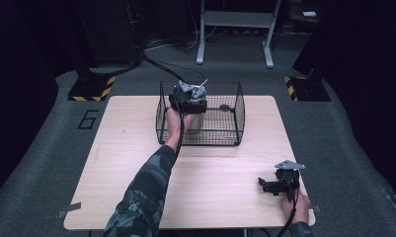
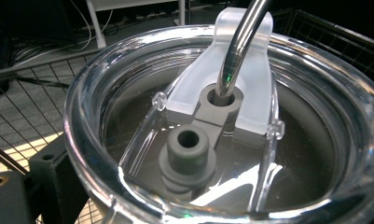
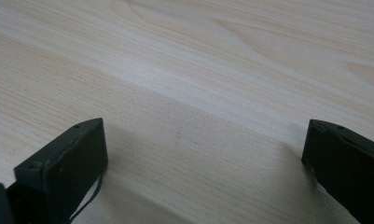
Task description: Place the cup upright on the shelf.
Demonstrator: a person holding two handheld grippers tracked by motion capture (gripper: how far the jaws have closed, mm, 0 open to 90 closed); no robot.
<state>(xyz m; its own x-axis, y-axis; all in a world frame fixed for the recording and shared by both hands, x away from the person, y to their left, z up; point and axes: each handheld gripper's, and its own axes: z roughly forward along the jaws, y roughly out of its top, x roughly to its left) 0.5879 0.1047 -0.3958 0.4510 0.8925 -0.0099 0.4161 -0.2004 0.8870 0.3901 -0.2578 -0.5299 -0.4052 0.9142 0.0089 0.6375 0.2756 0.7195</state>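
1. Dark carpet and black drapes ring our pale wooden counter (image 1: 136, 168); a black wire basket (image 1: 237, 116) stands at its 12 o'clock edge.
2. We reach the left hand-held gripper (image 1: 188, 98) into the basket's 9 o'clock half, where a tumbler (image 1: 195, 121) with a clear lid (image 2: 82, 116) and a metal straw (image 2: 238, 46) stands upright.
3. From the left gripper view the lid sits right under the camera, so the jaws appear to straddle the tumbler's body; how tightly they are closed we cannot tell.
4. The right hand-held gripper (image 3: 203, 158) rests at 5 o'clock on the counter, jaws spread wide, holding nothing.
5. We judge the tumbler stiff and smooth-walled, likely slippery, and fairly heavy if it is steel.
6. Best hold is the body below the lid rim; the straw sits loose in its grey grommet (image 2: 221, 99) and the lid could pop off.
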